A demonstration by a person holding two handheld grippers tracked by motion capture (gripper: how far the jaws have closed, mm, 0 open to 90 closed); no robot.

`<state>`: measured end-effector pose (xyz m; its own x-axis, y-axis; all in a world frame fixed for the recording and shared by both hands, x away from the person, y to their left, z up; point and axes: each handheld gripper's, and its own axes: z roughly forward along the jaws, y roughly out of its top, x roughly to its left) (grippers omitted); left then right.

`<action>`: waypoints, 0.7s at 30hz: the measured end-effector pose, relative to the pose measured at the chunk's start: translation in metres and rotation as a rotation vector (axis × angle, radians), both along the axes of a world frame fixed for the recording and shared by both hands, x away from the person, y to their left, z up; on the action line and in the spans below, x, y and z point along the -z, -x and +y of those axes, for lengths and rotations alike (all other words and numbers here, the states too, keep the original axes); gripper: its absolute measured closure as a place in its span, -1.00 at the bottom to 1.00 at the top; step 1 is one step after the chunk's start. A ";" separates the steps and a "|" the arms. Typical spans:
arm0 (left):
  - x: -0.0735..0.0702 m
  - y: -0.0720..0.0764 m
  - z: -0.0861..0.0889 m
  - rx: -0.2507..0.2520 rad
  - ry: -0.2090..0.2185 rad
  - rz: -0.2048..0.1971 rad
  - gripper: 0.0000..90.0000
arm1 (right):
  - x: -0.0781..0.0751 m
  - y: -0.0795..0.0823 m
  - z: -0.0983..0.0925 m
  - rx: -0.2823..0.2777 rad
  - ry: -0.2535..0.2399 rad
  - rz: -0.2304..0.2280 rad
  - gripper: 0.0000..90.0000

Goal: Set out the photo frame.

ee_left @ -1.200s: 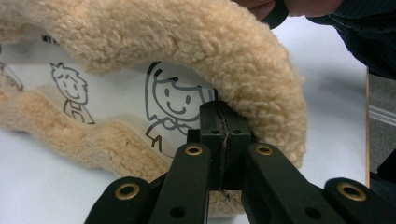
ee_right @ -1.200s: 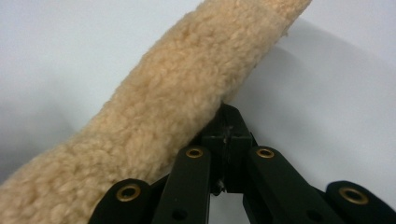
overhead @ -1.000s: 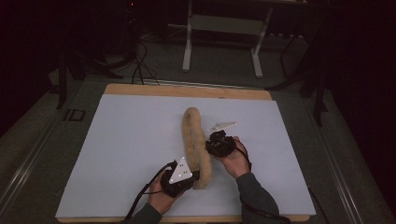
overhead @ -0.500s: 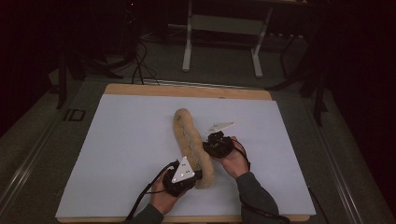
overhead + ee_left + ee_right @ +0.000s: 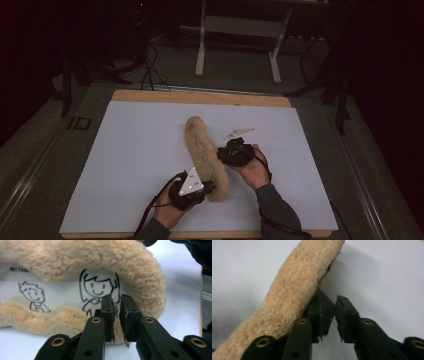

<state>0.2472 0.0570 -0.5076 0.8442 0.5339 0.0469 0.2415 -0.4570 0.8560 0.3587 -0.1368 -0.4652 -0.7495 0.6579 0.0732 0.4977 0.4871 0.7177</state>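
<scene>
A long tan fleece pouch with a white printed lining [image 5: 205, 156] lies diagonally on the white sheet [image 5: 125, 165] that covers the wooden-edged table [image 5: 200, 96], its far end toward the table's back edge and its near end toward the person.

The left gripper [image 5: 210, 187] sits at the pouch's near end. In the left gripper view, the left gripper [image 5: 115, 312] points into the pouch's opening, where cartoon figures [image 5: 96, 290] show on the lining. Its jaws have just been opening and stand narrowly apart, pressing on nothing.

The right gripper [image 5: 220, 155] sits against the pouch's right flank, near its middle. In the right gripper view, the right gripper [image 5: 331, 315] has one jaw touching the fleece edge; its jaws have likewise just been opening, with a bare gap between them.
</scene>
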 end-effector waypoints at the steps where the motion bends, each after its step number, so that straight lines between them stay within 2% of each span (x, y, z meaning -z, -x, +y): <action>1: 0.000 0.000 0.002 -0.004 -0.003 -0.001 0.76 | -0.001 0.000 -0.001 0.007 -0.005 0.002 0.56; 3: -0.002 -0.001 0.007 -0.002 -0.012 0.011 0.74 | -0.003 0.000 -0.002 0.020 -0.015 0.005 0.50; 9: -0.005 -0.005 0.020 -0.031 -0.001 0.037 0.61 | -0.007 -0.002 -0.007 0.058 -0.040 0.031 0.39; 16: -0.007 -0.012 0.033 -0.097 -0.006 0.063 0.46 | -0.016 -0.001 -0.013 0.089 -0.119 0.054 0.23; 21: -0.010 -0.014 0.044 -0.132 0.000 0.059 0.43 | -0.024 0.001 -0.013 0.096 -0.158 0.060 0.09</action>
